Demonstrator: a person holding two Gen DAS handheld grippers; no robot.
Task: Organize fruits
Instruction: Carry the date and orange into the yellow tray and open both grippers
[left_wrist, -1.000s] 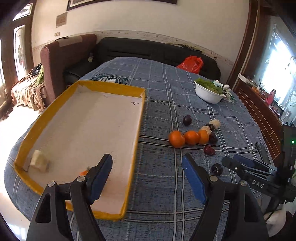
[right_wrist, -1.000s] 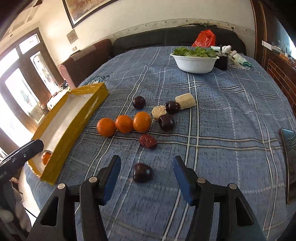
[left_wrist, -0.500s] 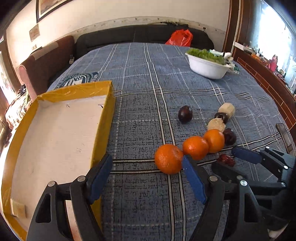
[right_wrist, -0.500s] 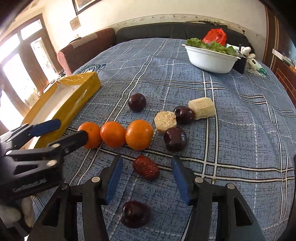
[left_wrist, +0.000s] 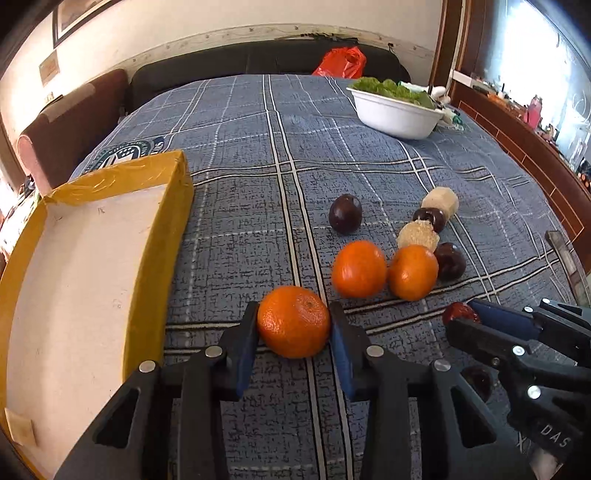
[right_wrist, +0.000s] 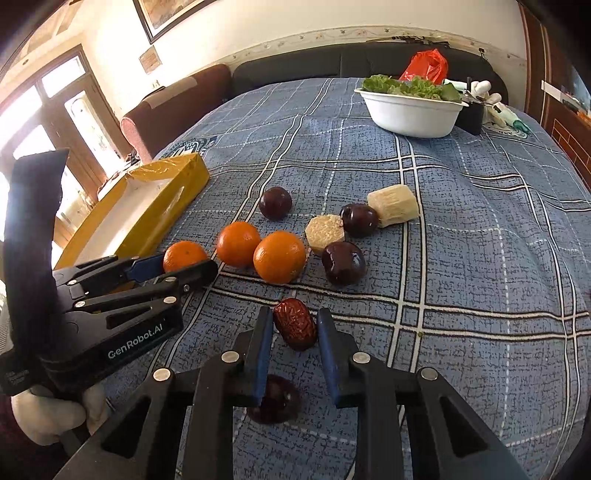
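Your left gripper (left_wrist: 293, 328) is closing on the orange (left_wrist: 293, 321); the yellow tray (left_wrist: 155, 236) waits at frame left, and your right gripper (right_wrist: 293, 332) pinches the red date (right_wrist: 295, 324).

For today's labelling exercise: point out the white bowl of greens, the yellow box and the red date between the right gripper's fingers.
White bowl (right_wrist: 413, 116), right wrist view, on its outer wall.
Yellow box (left_wrist: 155, 254), left wrist view, on its near side wall.
Red date (right_wrist: 294, 324), right wrist view, on its wrinkled middle.

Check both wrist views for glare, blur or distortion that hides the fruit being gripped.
Left wrist: window blown out, fisheye bends the yellow tray, orange sharp. Right wrist: door overexposed, red date crisp.
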